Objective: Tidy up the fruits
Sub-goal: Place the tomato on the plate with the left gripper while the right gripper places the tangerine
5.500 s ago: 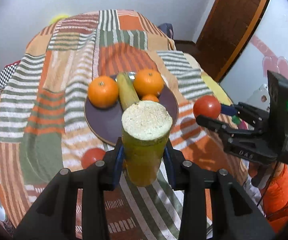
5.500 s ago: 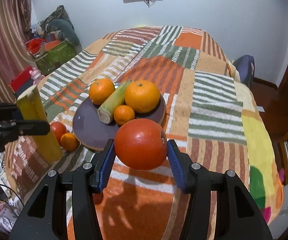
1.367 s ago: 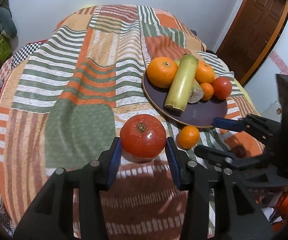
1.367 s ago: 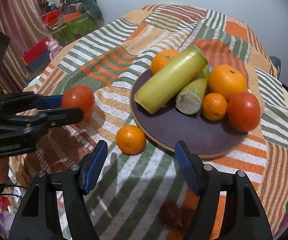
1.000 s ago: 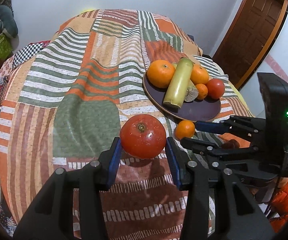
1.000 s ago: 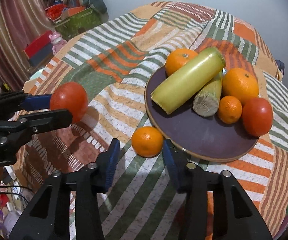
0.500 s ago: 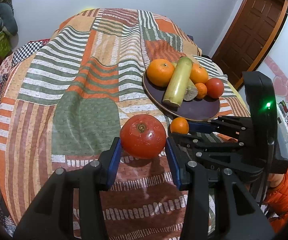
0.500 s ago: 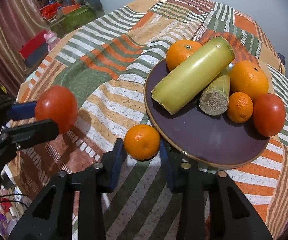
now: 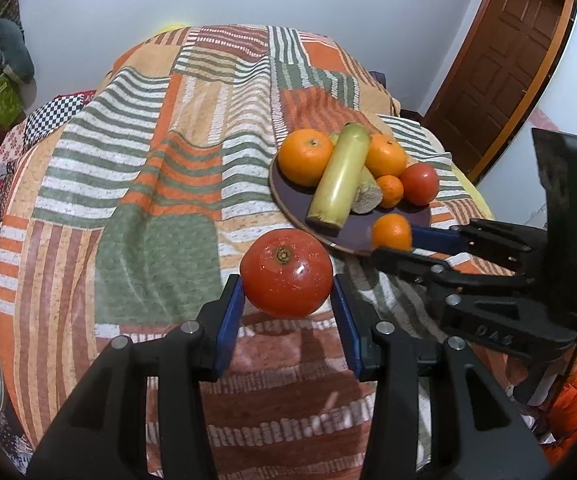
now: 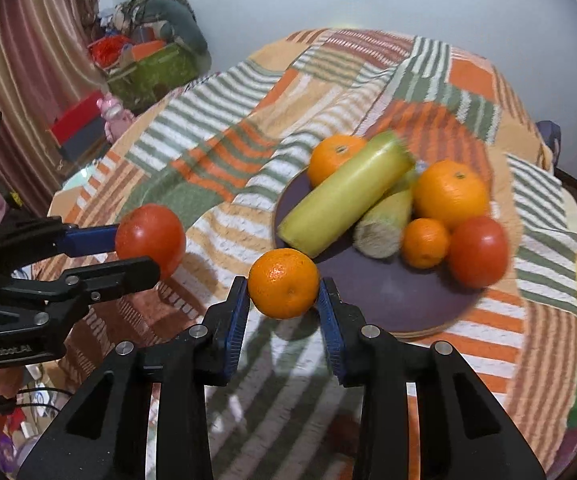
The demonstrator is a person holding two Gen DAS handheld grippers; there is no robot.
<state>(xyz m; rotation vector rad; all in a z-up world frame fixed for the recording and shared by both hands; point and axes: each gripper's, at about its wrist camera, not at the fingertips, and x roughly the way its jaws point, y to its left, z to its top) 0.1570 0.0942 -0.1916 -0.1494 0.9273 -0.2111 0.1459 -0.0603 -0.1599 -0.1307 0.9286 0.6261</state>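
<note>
My left gripper (image 9: 287, 280) is shut on a red tomato (image 9: 286, 273) and holds it above the striped cloth, left of the plate. That tomato (image 10: 150, 241) also shows at the left of the right wrist view. My right gripper (image 10: 283, 292) is shut on a small mandarin (image 10: 283, 283), lifted just off the cloth at the near rim of the dark purple plate (image 10: 392, 300). On the plate lie two yellow-green cane pieces (image 10: 346, 196), two large oranges (image 10: 450, 194), a small mandarin (image 10: 424, 242) and a second tomato (image 10: 478, 251).
The round table wears a striped patchwork cloth (image 9: 160, 184). A wooden door (image 9: 500, 60) stands at the far right. Boxes and bags (image 10: 144, 64) are piled by a curtain at the far left. An orange sleeve (image 9: 572, 408) shows behind the right gripper.
My right gripper has shut on the small mandarin beside the plate and lifted it off the cloth. The left gripper still holds its tomato in much the same spot.
</note>
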